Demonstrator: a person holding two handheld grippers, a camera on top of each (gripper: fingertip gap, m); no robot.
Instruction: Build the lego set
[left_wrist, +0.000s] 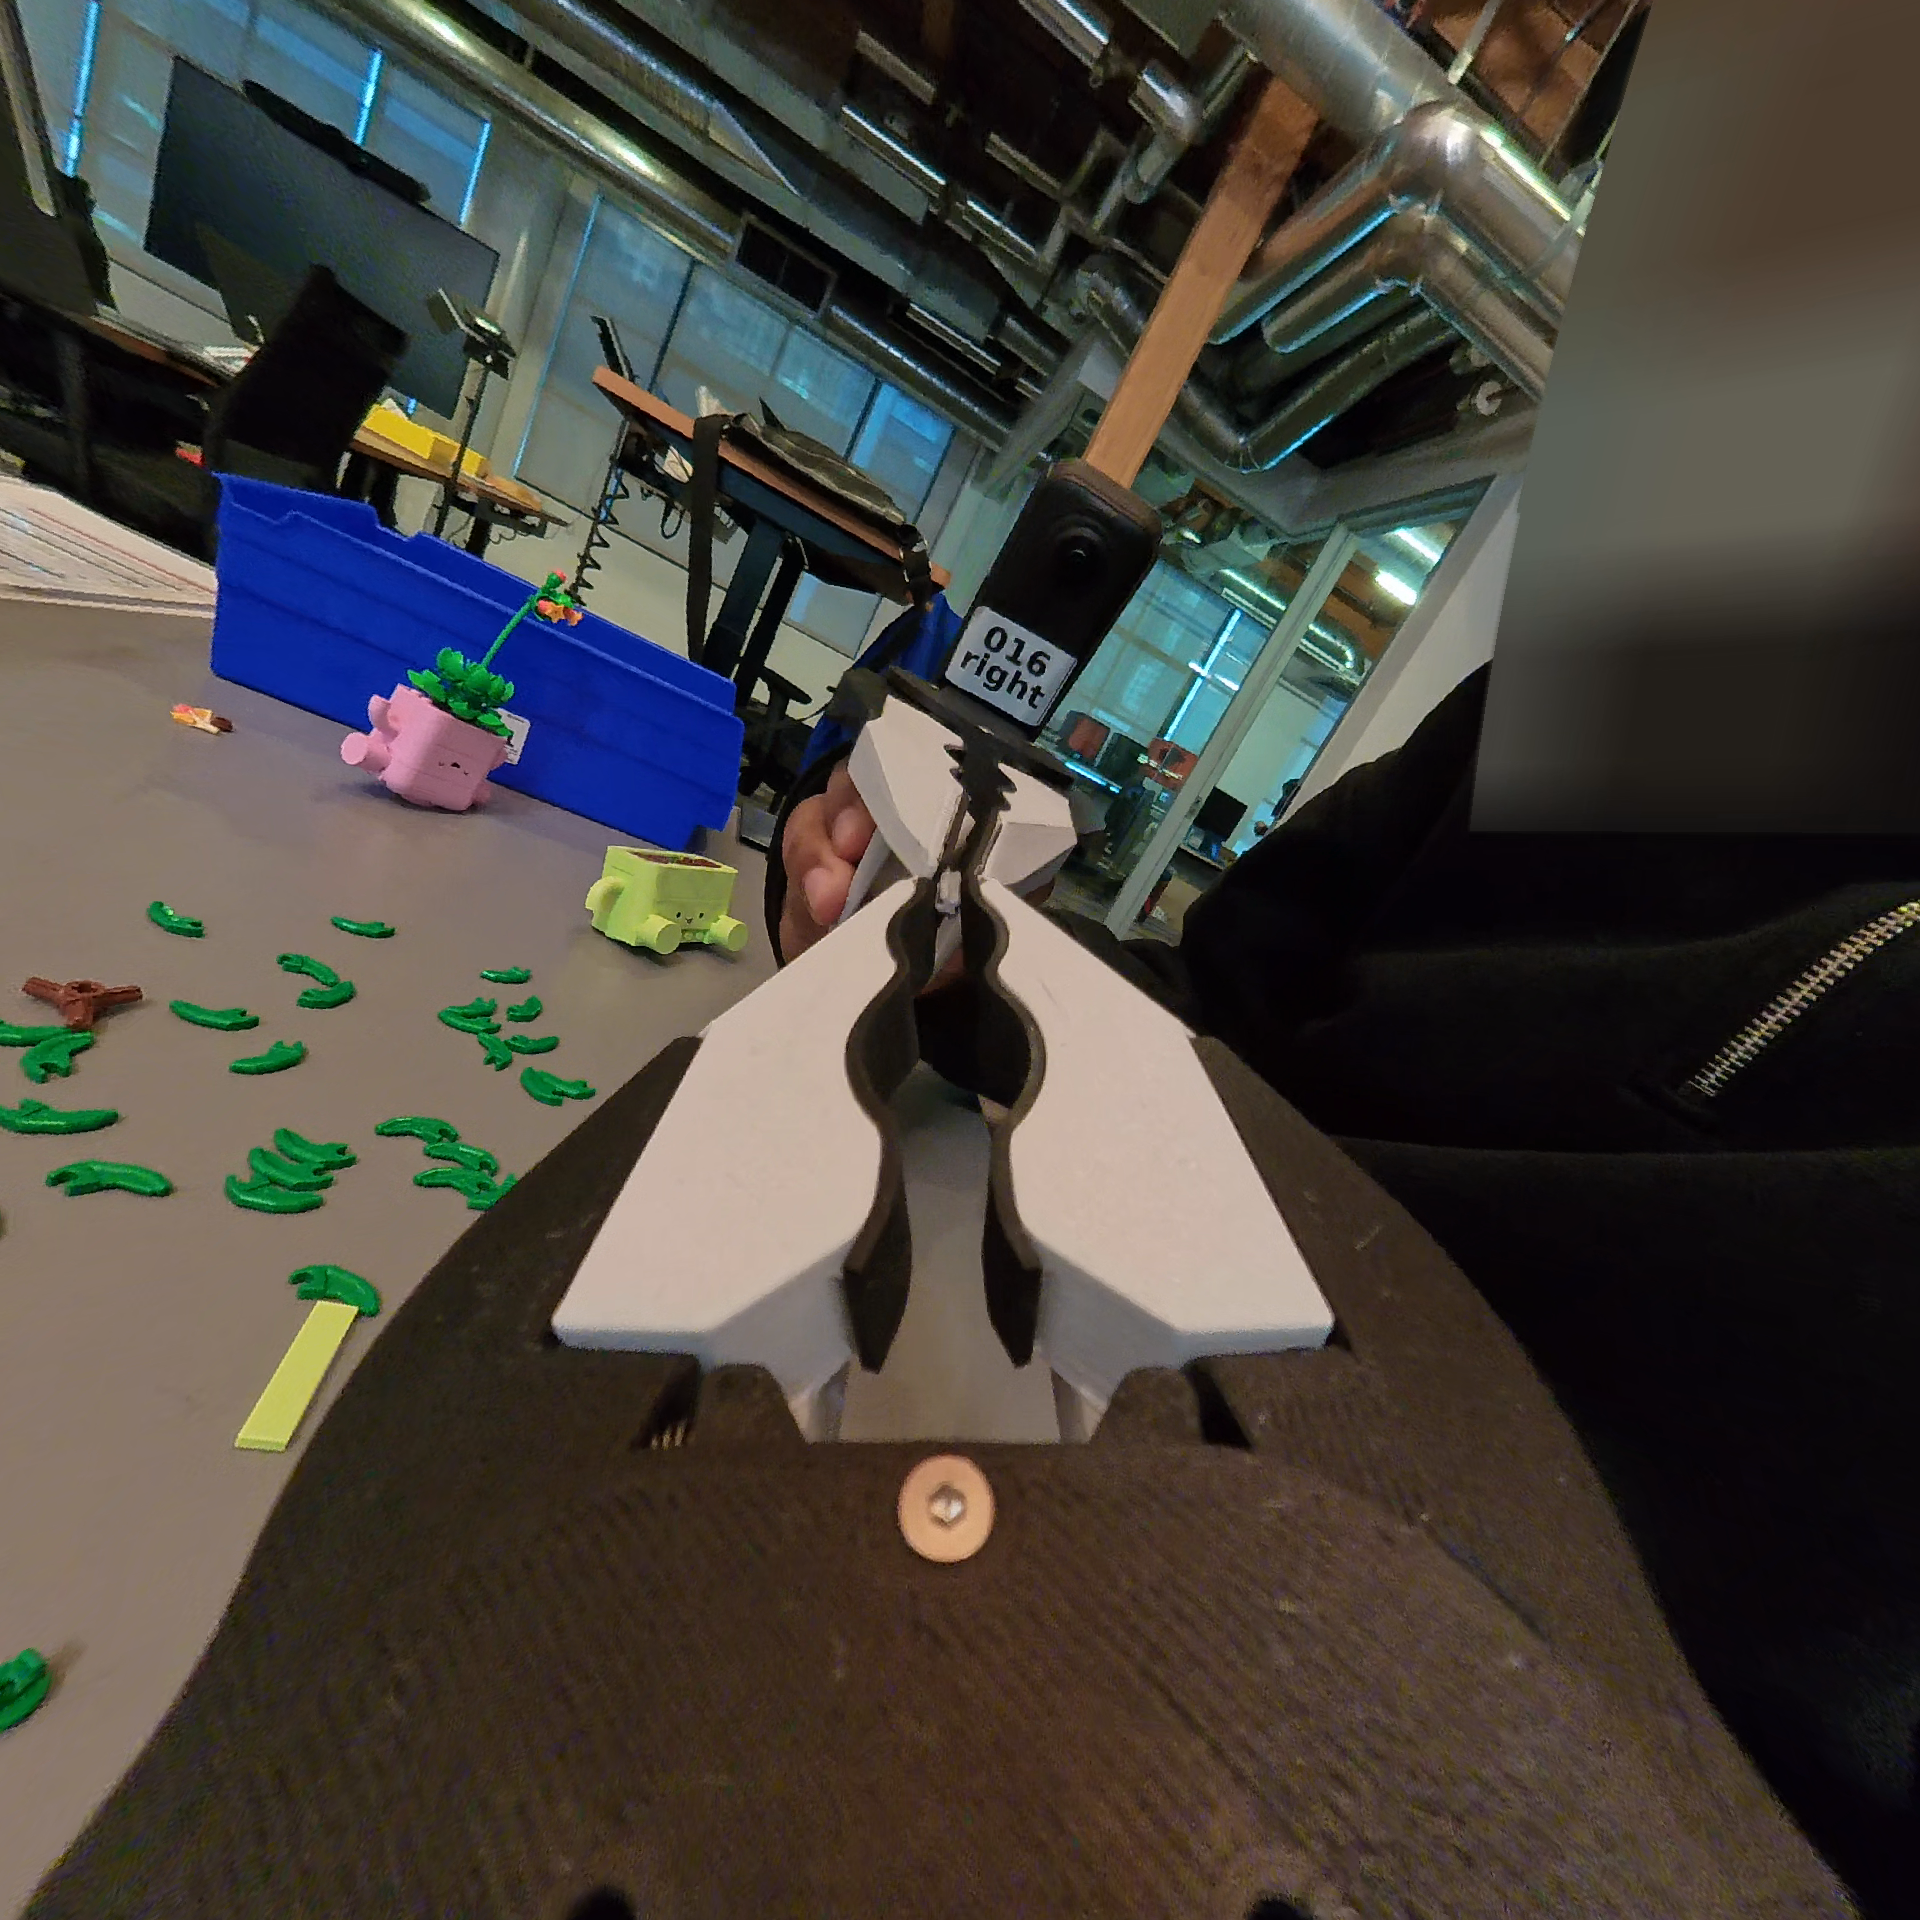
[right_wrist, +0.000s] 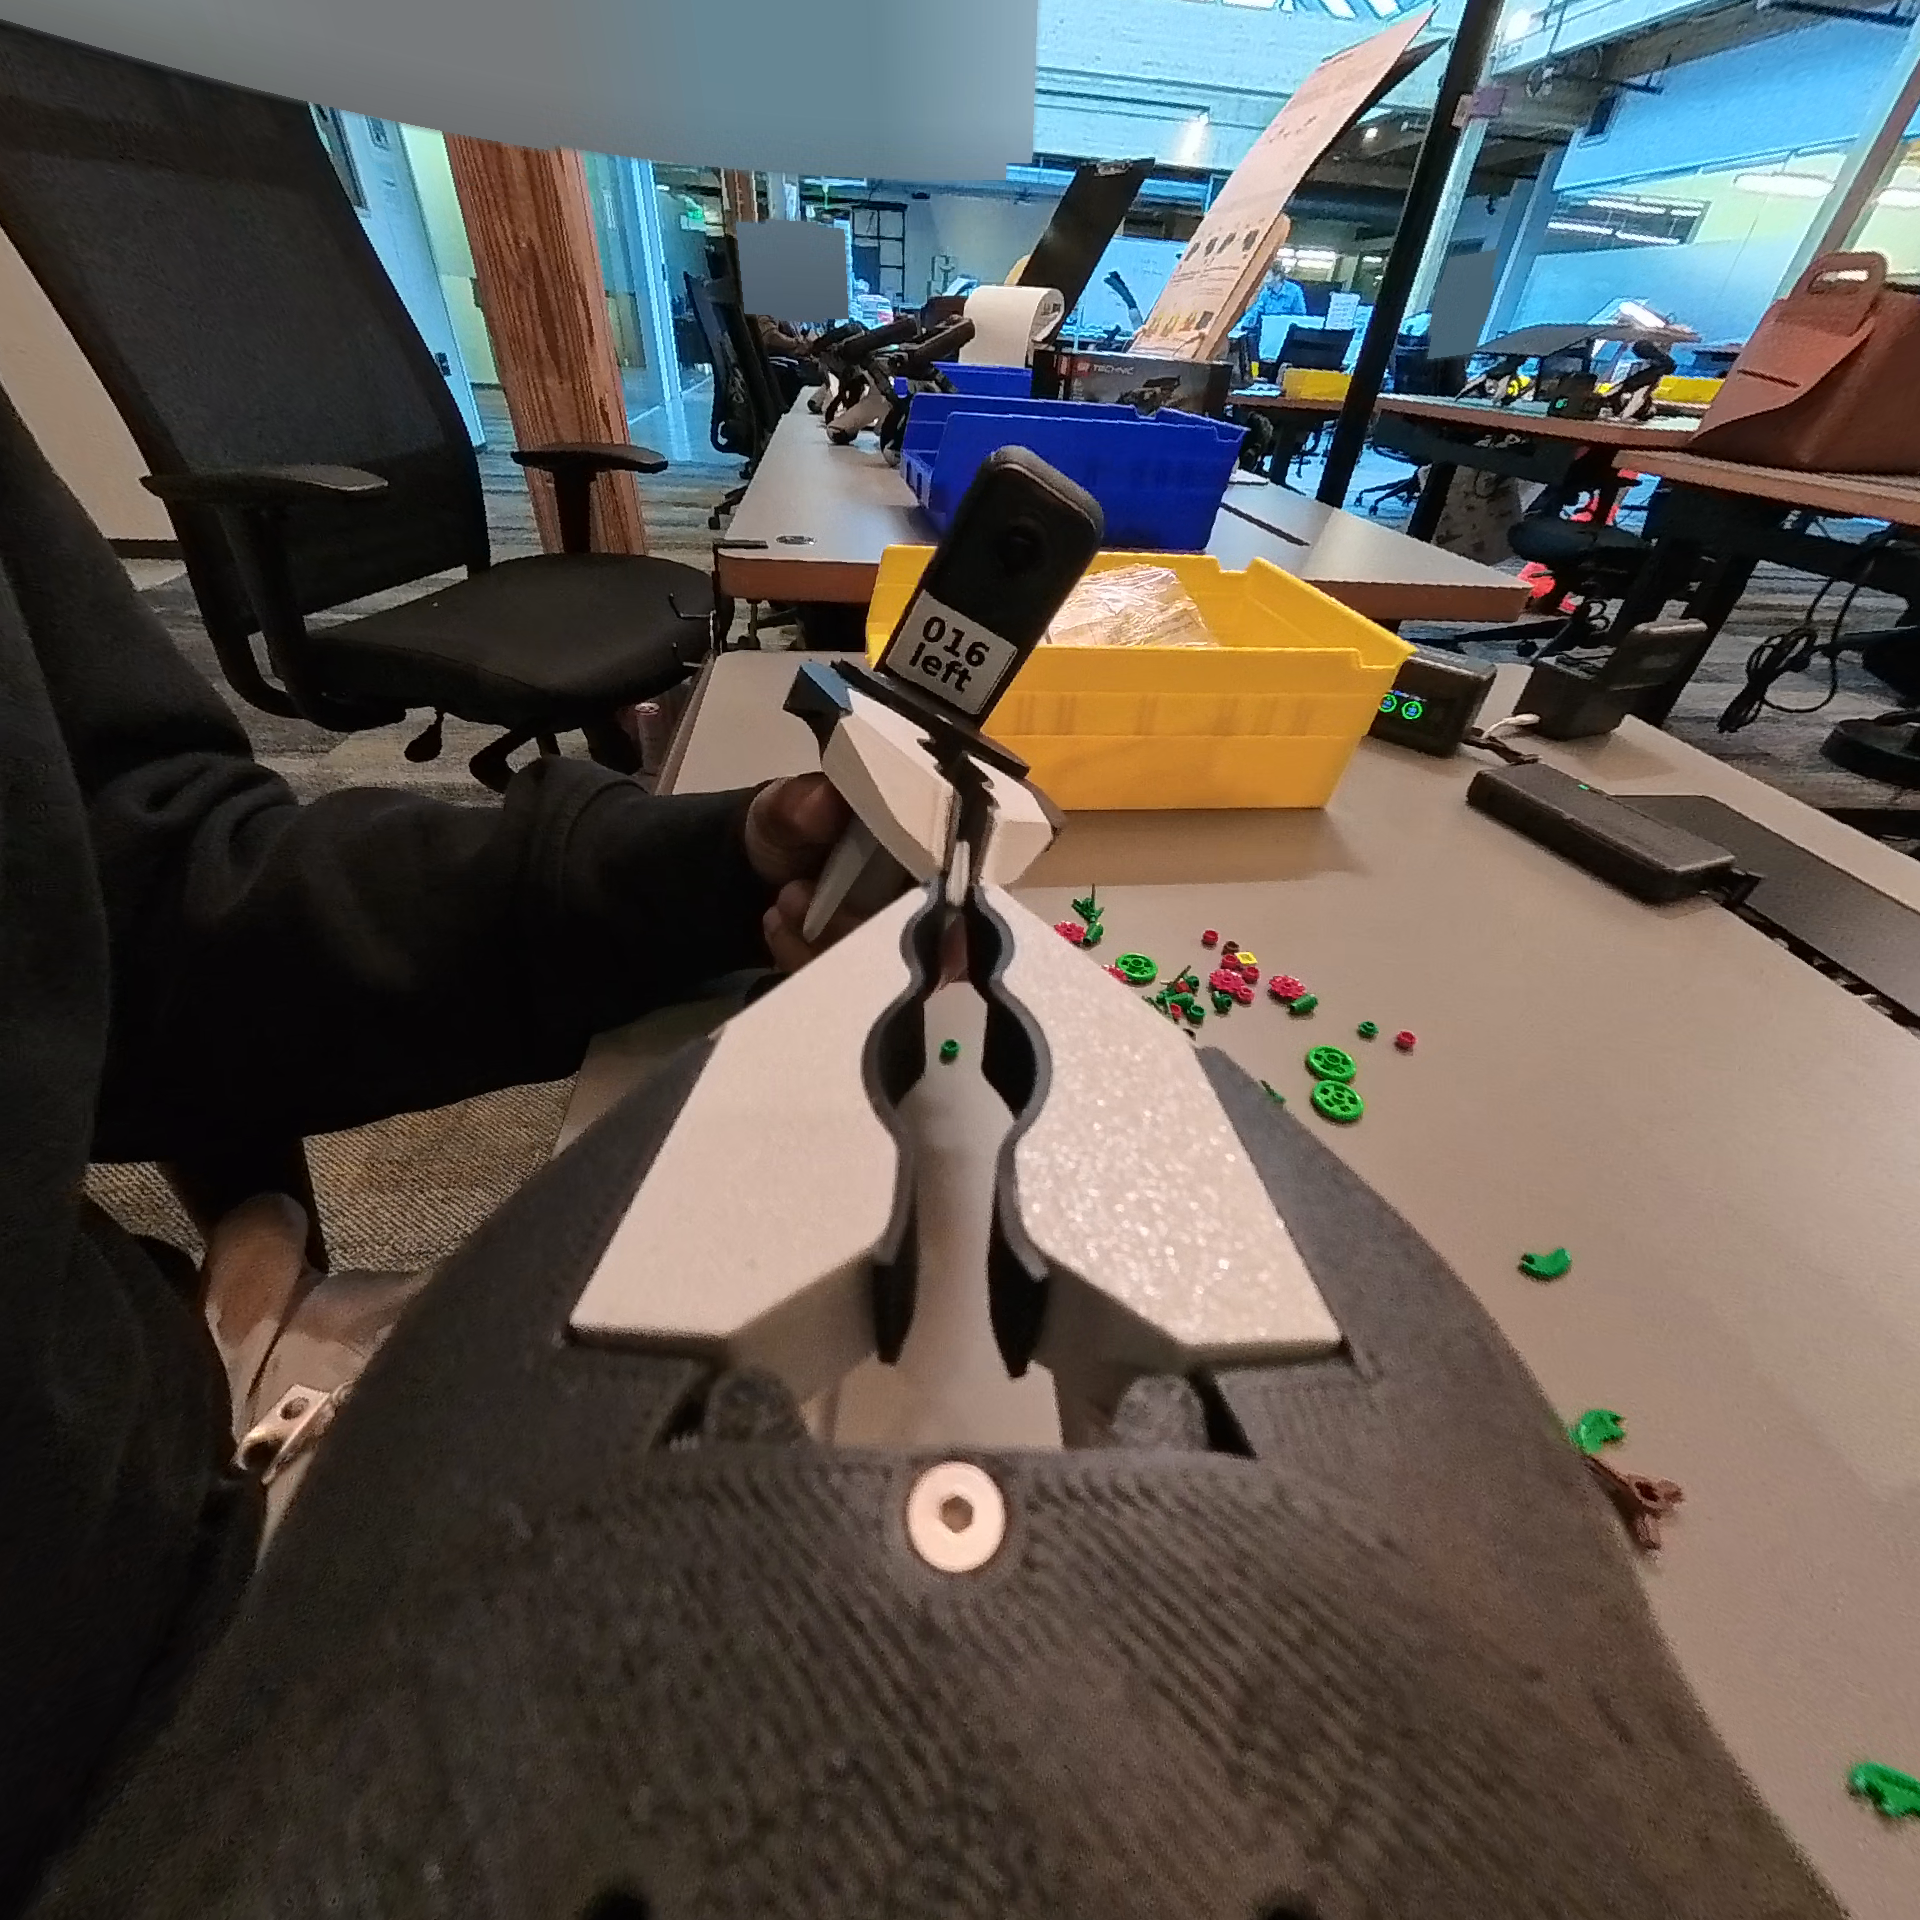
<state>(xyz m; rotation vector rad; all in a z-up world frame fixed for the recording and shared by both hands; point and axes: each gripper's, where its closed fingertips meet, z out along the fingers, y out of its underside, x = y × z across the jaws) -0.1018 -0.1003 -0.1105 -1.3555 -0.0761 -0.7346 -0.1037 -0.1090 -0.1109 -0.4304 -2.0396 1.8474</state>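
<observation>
My left gripper (left_wrist: 948, 885) and right gripper (right_wrist: 949, 896) point at each other above the table's near edge, tips meeting. Both have their jaws closed at the tips. A small white piece (left_wrist: 945, 891) sits pinched in the left gripper's tips; it also shows in the right wrist view (right_wrist: 957, 862). I cannot tell whether the right gripper grips it too. A pink Lego pot with a green plant (left_wrist: 431, 753) and a lime green pot (left_wrist: 670, 899) stand on the grey table (left_wrist: 156, 852). Green leaf pieces (left_wrist: 291, 1164) lie scattered beside them.
A blue bin (left_wrist: 468, 644) stands behind the pots. A brown piece (left_wrist: 78, 997) and a lime flat strip (left_wrist: 296, 1377) lie among the leaves. In the right wrist view there are a yellow bin (right_wrist: 1143, 707), red flower bits (right_wrist: 1236, 982), green round pieces (right_wrist: 1333, 1081) and black power bricks (right_wrist: 1600, 831). My left and right fingertips are right by each other.
</observation>
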